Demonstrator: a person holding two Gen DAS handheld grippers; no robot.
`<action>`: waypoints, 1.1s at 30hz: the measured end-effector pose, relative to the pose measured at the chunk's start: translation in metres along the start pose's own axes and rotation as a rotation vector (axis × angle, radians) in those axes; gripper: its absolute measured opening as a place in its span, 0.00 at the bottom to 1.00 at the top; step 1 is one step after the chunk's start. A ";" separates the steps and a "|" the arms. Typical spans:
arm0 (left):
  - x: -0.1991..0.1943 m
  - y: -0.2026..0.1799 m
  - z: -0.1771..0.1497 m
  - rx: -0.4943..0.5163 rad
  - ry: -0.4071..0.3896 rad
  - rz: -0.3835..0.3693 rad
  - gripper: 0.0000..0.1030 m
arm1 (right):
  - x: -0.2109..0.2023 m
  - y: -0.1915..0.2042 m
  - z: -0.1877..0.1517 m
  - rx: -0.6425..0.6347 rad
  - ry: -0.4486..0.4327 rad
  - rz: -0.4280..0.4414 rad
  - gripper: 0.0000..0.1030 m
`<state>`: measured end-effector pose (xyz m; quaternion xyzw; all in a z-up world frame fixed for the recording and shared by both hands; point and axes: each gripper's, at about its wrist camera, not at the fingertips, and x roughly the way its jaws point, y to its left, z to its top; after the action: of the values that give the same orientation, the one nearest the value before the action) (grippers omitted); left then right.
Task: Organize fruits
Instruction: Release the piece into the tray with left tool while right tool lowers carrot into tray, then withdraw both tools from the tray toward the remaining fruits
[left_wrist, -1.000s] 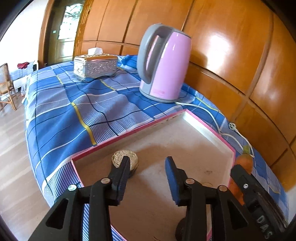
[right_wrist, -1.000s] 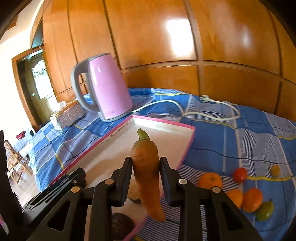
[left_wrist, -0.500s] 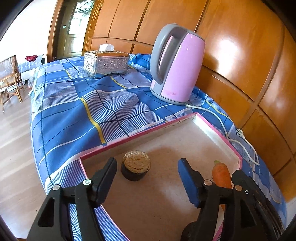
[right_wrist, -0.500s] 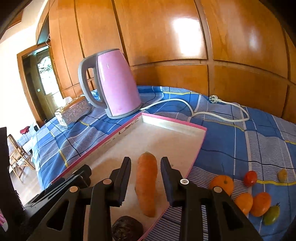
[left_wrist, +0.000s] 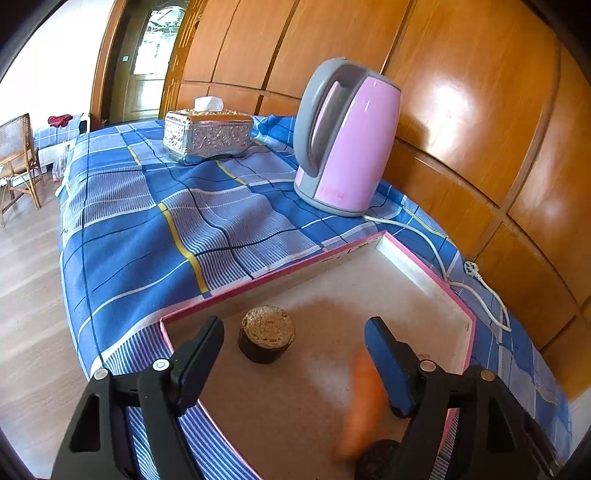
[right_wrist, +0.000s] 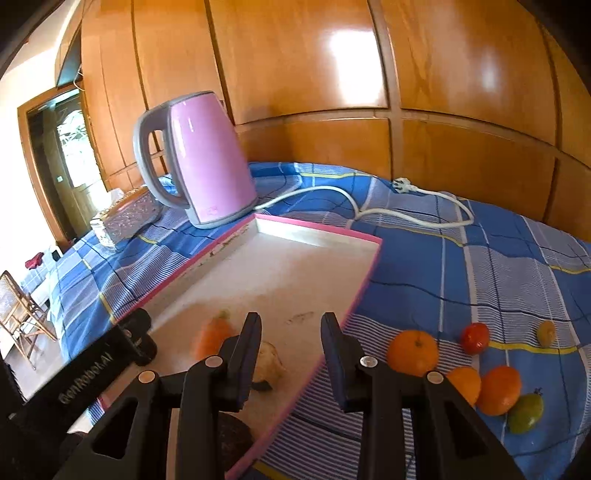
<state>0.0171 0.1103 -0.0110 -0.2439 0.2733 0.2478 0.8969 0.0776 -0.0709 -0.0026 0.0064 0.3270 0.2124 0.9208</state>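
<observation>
Presently: right tool (right_wrist: 291, 350) spread, empty — oranges (right_wrist: 413, 352) lie on the bed just right of it, outside the tray (right_wrist: 364, 284); left tool (left_wrist: 295, 354) spread too.

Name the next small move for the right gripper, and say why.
Probably swing the right gripper rightward to the nearest orange. Its jaws stand open and empty, the carrot is inside the pink-rimmed tray, and the oranges, red tomato and green tomato lie outside it on the blue checked cloth.
</observation>
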 end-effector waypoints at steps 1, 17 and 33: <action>-0.001 -0.001 0.000 0.005 0.000 -0.009 0.77 | -0.001 -0.001 -0.001 0.002 0.002 -0.006 0.36; -0.015 -0.038 -0.013 0.201 0.012 -0.195 0.81 | -0.033 -0.050 -0.012 0.133 0.010 -0.143 0.36; -0.025 -0.086 -0.040 0.434 0.088 -0.392 0.76 | -0.092 -0.173 -0.048 0.614 -0.037 -0.323 0.36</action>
<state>0.0342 0.0143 0.0011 -0.1052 0.3060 -0.0051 0.9462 0.0512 -0.2704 -0.0112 0.2349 0.3557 -0.0445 0.9035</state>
